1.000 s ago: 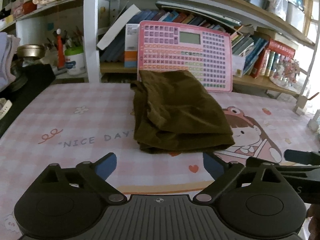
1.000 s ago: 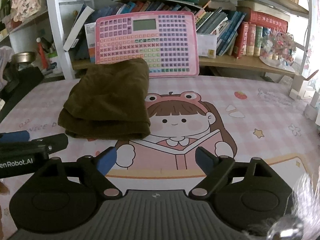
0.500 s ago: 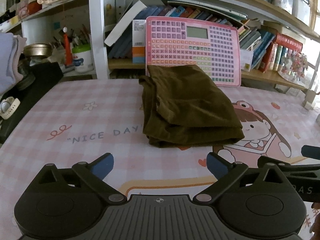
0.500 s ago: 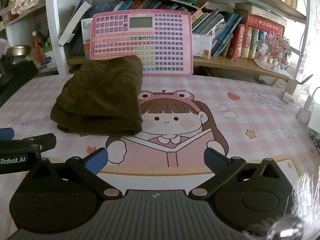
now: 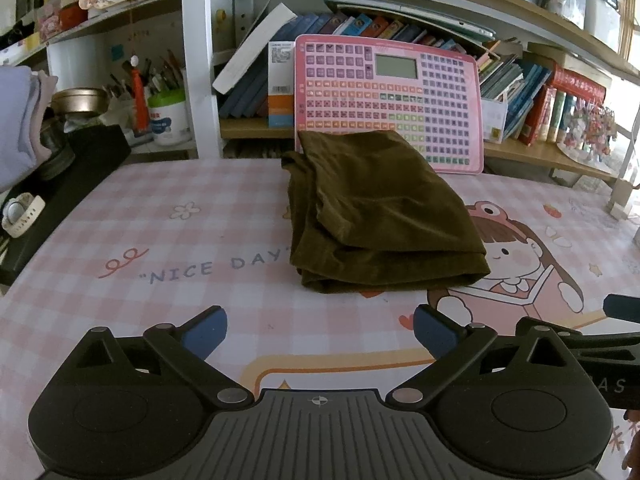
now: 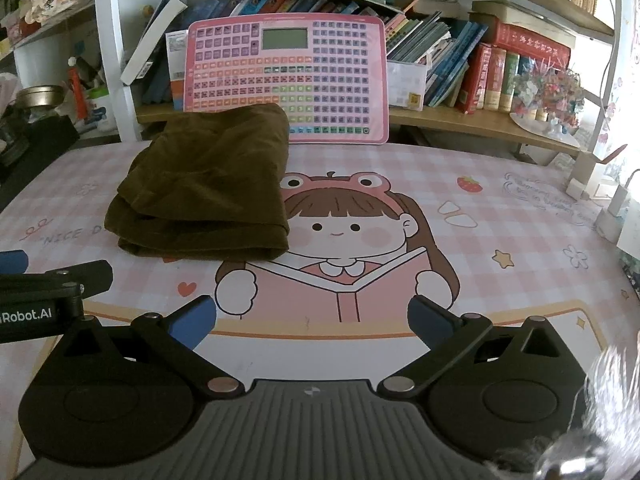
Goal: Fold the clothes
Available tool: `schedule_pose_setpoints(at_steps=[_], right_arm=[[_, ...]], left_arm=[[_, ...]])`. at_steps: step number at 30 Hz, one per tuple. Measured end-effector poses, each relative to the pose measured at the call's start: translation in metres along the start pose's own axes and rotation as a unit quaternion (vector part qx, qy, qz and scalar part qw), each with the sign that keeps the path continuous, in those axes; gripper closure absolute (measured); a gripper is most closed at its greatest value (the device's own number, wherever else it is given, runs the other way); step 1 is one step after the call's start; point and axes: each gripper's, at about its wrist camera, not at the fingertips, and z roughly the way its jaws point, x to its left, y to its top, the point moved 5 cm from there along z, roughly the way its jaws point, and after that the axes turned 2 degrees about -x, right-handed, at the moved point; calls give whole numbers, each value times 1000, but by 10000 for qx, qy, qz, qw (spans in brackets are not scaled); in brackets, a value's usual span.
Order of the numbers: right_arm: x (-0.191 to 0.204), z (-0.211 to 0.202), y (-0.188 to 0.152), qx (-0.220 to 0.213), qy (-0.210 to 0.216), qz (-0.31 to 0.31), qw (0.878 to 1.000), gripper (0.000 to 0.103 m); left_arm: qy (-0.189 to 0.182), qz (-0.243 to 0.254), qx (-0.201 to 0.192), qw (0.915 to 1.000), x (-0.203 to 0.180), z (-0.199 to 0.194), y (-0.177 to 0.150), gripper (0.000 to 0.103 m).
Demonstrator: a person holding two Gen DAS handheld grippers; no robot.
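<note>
A folded olive-brown garment [image 5: 380,216] lies on the pink checked desk mat [image 5: 160,240], its far edge against a pink board. My left gripper [image 5: 320,328] hovers open just in front of the garment's near fold, with nothing between its blue pads. In the right wrist view the garment [image 6: 208,184] sits ahead and to the left. My right gripper [image 6: 312,318] stands wide open over the cartoon girl on the mat [image 6: 500,220], holding nothing. The two grippers are side by side, and each shows at the edge of the other's view.
A pink button board [image 5: 386,100] leans on the bookshelf behind the garment. A black box [image 5: 60,176] with a watch on it borders the mat's left side. White chargers and a cable [image 6: 616,216] sit at the right edge. Books fill the shelves.
The right gripper's jaws spread a little wider early on, then held. The left gripper and the garment have stayed put.
</note>
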Motion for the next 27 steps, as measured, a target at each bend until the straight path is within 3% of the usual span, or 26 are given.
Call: schedule_pose_setpoints(at_steps=[27], right_arm=[[1, 2, 1, 25, 5, 3, 10000, 0]], left_arm=[[6, -15, 1, 10000, 2, -1, 1, 2]])
